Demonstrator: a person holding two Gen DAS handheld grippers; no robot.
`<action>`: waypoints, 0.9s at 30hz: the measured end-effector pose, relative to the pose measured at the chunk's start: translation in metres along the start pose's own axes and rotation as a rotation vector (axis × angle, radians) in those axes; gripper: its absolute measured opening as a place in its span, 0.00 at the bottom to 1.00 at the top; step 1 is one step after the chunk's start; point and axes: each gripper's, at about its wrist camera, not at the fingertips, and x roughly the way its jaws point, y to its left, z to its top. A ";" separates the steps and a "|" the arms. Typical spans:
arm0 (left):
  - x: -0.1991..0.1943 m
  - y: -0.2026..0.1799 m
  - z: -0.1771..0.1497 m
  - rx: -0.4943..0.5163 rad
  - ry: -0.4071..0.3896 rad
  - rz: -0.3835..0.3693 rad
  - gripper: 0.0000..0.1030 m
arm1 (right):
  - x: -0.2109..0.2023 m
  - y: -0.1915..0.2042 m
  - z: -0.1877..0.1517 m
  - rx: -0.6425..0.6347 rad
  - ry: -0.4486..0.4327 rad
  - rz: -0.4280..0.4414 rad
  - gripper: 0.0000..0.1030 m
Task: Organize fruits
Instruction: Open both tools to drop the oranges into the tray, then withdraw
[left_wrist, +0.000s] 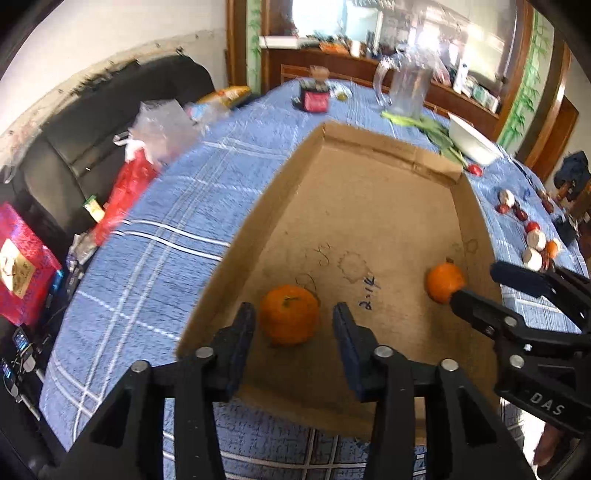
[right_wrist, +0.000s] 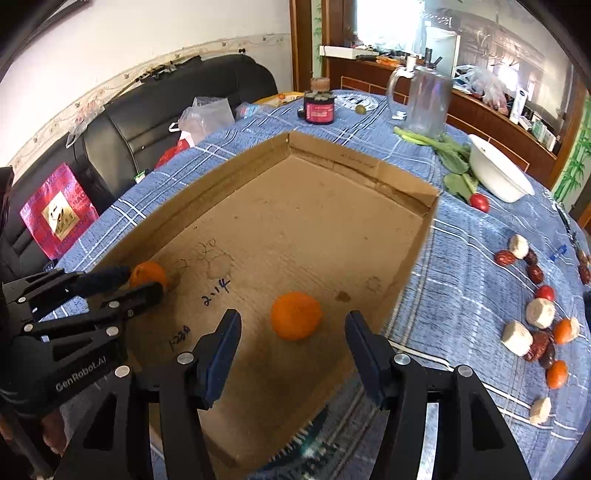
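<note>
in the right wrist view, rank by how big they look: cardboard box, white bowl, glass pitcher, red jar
1. cardboard box
2. white bowl and glass pitcher: look alike, unranked
3. red jar

All but the box sit far back, so true sizes stay unsure.

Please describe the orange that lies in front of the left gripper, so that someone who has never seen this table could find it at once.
On the blue checked tablecloth lies a wide, shallow cardboard tray. Only two oranges sit in it, both near its front edge. The one meant is the orange between the open fingers of the left gripper, left of the handwritten blue numbers; the other orange sits by the tray's right wall.
</note>
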 end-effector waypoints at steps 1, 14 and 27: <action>-0.005 -0.001 -0.001 -0.007 -0.022 0.018 0.44 | -0.006 -0.002 -0.002 0.001 -0.009 -0.006 0.61; -0.023 -0.071 -0.010 0.024 -0.057 0.002 0.63 | -0.076 -0.062 -0.052 0.091 -0.079 -0.117 0.67; -0.056 -0.205 -0.026 0.233 -0.157 -0.125 0.70 | -0.151 -0.148 -0.121 0.246 -0.157 -0.295 0.75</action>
